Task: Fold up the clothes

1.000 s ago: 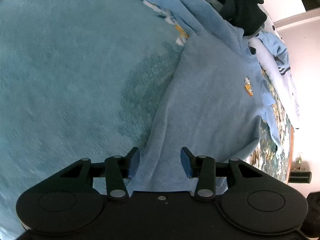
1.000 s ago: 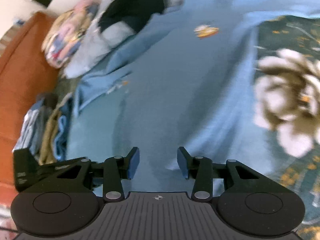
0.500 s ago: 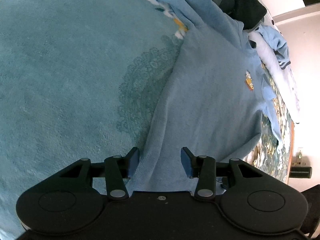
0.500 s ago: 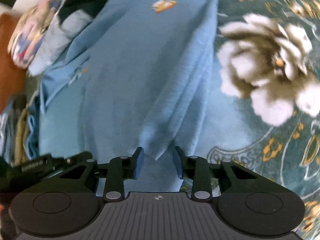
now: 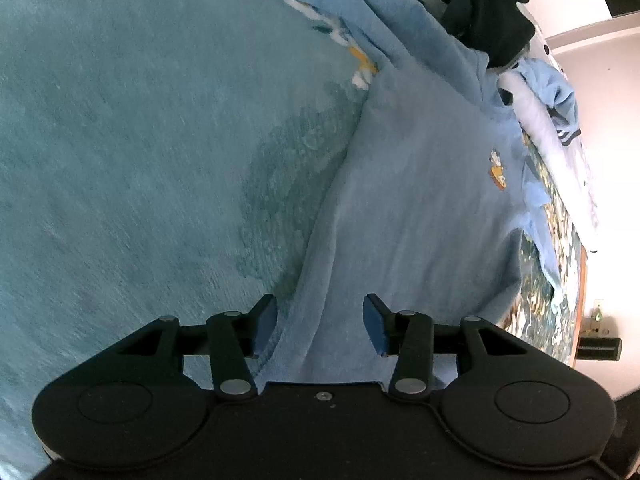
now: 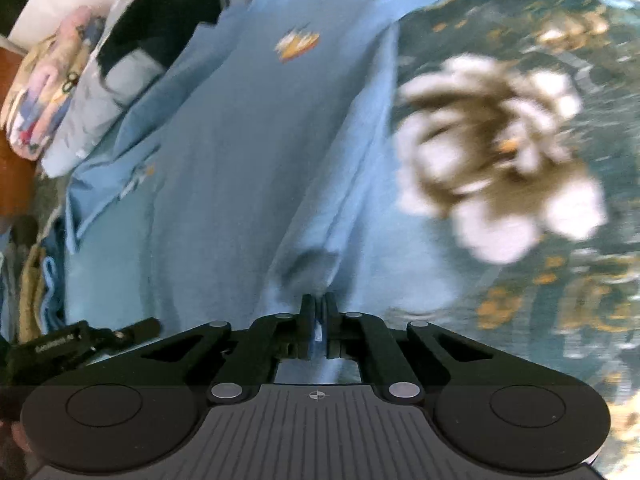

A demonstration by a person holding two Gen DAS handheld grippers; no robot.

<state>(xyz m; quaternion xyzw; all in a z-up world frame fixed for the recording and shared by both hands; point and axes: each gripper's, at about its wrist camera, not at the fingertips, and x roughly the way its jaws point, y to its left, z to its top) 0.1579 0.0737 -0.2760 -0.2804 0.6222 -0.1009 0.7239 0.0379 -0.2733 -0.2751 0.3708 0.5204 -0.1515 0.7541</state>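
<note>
Pale blue fleece everywhere: from the left wrist view, a light blue sweatshirt (image 5: pixel 420 200) lies spread on a teal blanket (image 5: pixel 140 140), its little orange-and-white chest badge (image 5: pixel 497 168) facing up. Left gripper (image 5: pixel 320 324) hangs over the garment's near hem, jaws parted, and the side edge of the sweatshirt runs between them without either pad pressing it. Up at the far end, a dark garment (image 5: pixel 488 8) sits on the heap, with a white-and-blue piece (image 5: pixel 552 120) beside it near the wall.

Over to the right wrist view, a bit blurred. Right gripper (image 6: pixel 319 312) has its jaws pinched together on a bunched fold of the sweatshirt (image 6: pixel 240 140), cloth puckering just ahead of the tips. Badge (image 6: pixel 298 42) shows farther up the chest. To the right, the bed cover's dark teal floral print (image 6: pixel 500 152) lies bare beside the garment's edge. At far left, a patterned pillow (image 6: pixel 40 92) rests by the piled clothes.
</note>
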